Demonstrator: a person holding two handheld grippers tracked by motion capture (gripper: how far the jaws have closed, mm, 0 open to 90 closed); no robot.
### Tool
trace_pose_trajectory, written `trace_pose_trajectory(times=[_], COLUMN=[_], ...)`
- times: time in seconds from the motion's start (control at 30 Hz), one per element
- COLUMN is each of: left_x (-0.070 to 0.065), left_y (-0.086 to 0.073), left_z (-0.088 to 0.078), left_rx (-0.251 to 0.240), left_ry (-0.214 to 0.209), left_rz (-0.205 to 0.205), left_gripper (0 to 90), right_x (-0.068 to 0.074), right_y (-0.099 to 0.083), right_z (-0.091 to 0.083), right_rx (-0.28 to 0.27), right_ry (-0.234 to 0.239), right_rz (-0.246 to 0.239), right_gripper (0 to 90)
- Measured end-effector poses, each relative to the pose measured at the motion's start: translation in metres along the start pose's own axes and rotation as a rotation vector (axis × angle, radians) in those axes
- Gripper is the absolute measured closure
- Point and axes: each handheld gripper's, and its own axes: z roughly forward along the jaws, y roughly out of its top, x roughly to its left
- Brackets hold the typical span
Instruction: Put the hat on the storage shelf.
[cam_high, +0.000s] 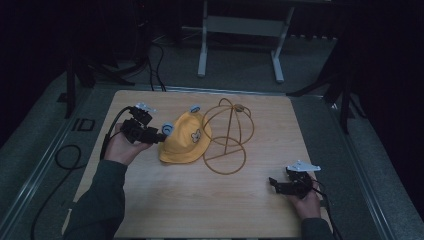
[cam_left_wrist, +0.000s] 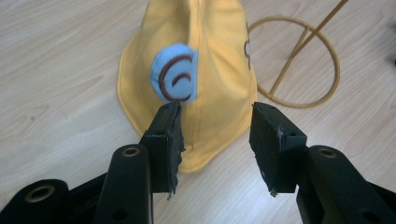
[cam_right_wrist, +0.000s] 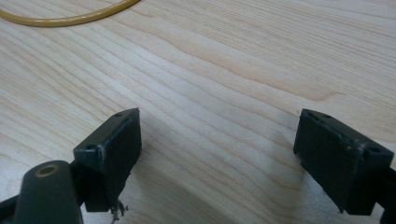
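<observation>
From above, the yellow hat (cam_high: 186, 142) lies on the tabletop (cam_high: 200, 200), touching the wire stand (cam_high: 227, 137), perhaps overlapping it. The left tool (cam_left_wrist: 215, 123) gapes just short of the brim, gripping nothing. The right tool (cam_right_wrist: 217, 140) stands wide over bare wood; the stand's ring is cropped.

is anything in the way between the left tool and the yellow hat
Nothing visible. The left tool is open with its jaws right at the yellow hat's brim; between them lies bare table.
</observation>
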Motion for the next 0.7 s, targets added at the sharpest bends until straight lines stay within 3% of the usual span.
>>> trace_pose_trajectory(times=[0.7], left_x=[-0.007], left_y=[0.027], left_z=[0.009], left_rx=[-0.031], left_ry=[-0.007], left_rz=[0.046], left_gripper=[48.7], right_x=[0.000], right_y=[0.000], right_z=[0.000], right_rx=[0.000], right_ry=[0.000], right_rz=[0.000], right_gripper=[15.1])
